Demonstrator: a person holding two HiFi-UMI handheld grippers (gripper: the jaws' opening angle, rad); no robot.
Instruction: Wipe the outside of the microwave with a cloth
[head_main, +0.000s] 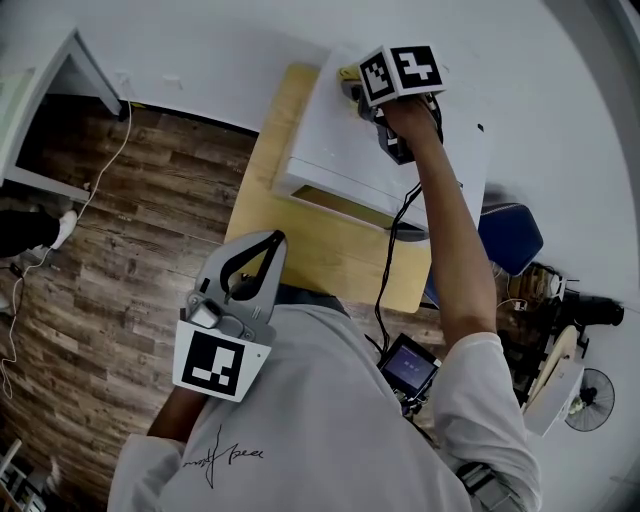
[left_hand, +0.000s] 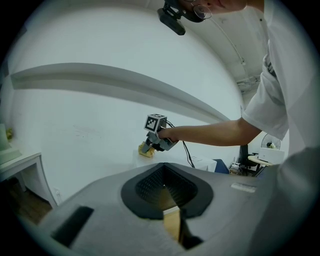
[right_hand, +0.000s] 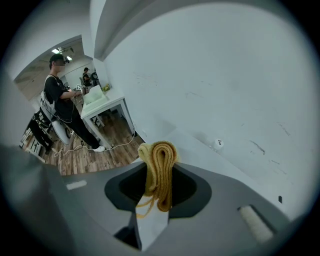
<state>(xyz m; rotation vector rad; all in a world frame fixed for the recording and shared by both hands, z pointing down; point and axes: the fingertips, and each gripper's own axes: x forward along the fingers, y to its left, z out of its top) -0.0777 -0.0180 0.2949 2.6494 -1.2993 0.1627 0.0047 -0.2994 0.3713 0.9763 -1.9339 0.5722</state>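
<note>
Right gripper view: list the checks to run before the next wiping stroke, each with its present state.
1. Cloth clamped in right gripper: ok.
2. Cloth on microwave top: ok, at its back corner by the wall.
3. Left gripper out of the way: ok, shut, empty, held near the body.
4. Cable clear of the stroke: cannot tell; it drapes over the microwave's front edge.
5. Microwave steadied: not ok, nothing holds it.

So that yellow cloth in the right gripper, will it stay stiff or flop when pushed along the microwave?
Probably floppy: the cloth sits bunched in soft folds, pinched by the right gripper. It looks light, so it should likely flatten against the microwave rather than skid.
</note>
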